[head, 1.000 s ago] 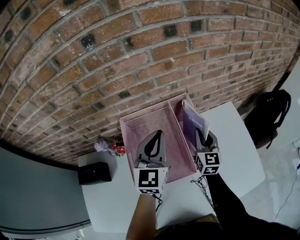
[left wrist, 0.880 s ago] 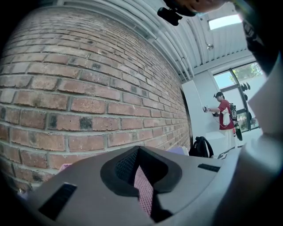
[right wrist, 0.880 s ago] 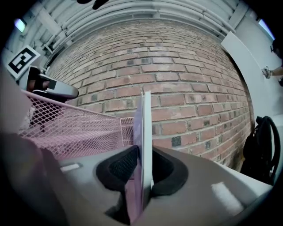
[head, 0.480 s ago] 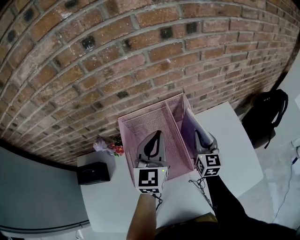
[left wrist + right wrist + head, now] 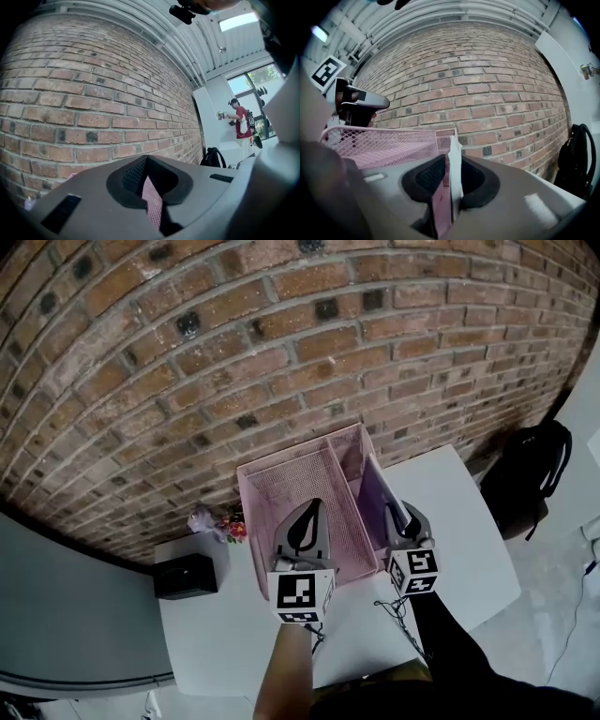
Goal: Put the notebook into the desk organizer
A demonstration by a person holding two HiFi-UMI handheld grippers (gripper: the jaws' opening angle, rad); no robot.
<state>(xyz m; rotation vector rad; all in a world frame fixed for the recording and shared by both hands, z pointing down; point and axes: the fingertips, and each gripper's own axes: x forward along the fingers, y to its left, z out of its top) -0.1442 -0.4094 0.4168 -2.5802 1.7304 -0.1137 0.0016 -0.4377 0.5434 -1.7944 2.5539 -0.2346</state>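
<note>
The pink mesh desk organizer (image 5: 281,486) stands on the white table (image 5: 459,521) against the brick wall. A notebook (image 5: 378,495) with a purple cover and white pages stands upright in its narrow right compartment. My right gripper (image 5: 397,514) is shut on the notebook's near edge (image 5: 454,145), which sits between the jaws of that gripper (image 5: 451,158). My left gripper (image 5: 309,514) reaches level over the wide left compartment with its tips together. Pink mesh shows in the slit of the left gripper (image 5: 146,161); I cannot tell whether it is gripped. The right gripper view shows the organizer (image 5: 384,140) at the left.
A black speaker box (image 5: 187,576) and a small bunch of flowers (image 5: 217,523) sit left of the organizer. A black backpack (image 5: 530,474) lies on the floor beyond the table's right edge. A person (image 5: 241,126) stands far off by a window.
The notebook leaned with its purple cover showing; now it stands more edge-on and deeper in the right compartment. Both grippers have shifted slightly toward me.
</note>
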